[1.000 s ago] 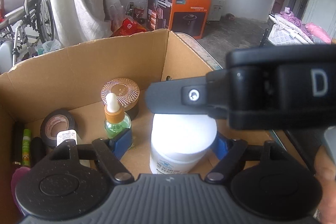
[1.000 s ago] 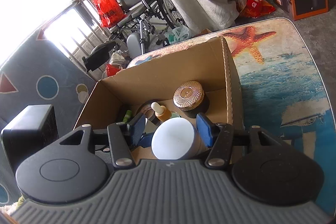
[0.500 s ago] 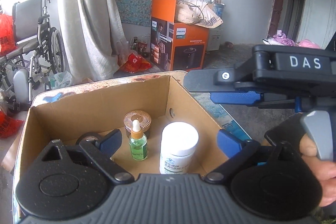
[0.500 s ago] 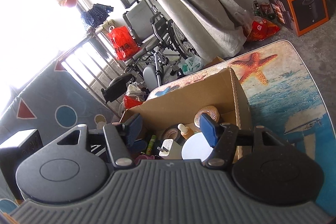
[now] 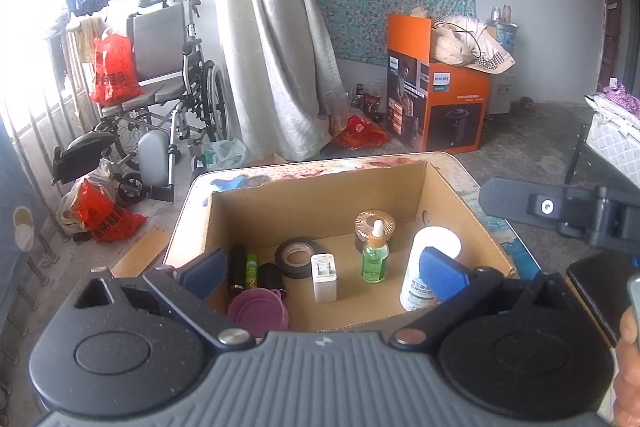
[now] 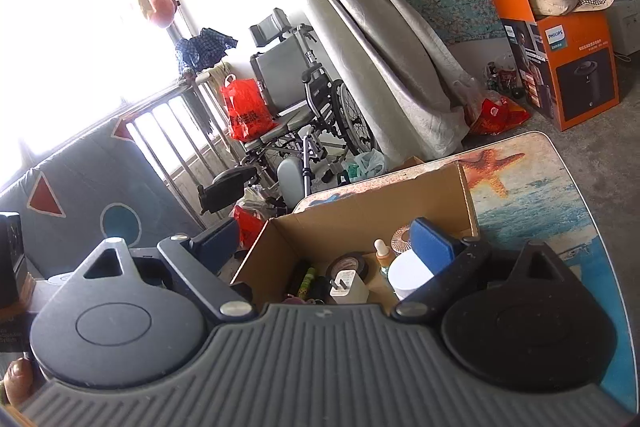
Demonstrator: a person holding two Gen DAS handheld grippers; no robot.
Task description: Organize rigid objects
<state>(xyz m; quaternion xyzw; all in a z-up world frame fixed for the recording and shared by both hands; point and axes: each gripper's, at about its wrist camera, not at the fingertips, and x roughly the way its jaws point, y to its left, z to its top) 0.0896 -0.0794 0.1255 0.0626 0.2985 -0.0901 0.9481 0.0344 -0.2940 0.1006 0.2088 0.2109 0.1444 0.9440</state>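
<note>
Cardboard box (image 5: 256, 215) at table (image 6: 552, 203) left edge holds one white jar (image 5: 430, 267), dropper bottle (image 5: 375, 255), tape roll (image 5: 296, 257), charger (image 5: 324, 277). Left gripper (image 5: 322, 273) and right gripper (image 6: 326, 241) jaws spread, empty.

White-lidded jar (image 5: 430, 263) stands upright in cardboard box (image 5: 320, 203), right side

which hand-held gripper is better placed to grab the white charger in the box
Left. The left hand-held gripper is open, with the white charger centred between its fingers; the right hand-held gripper views the cardboard box obliquely.
</note>
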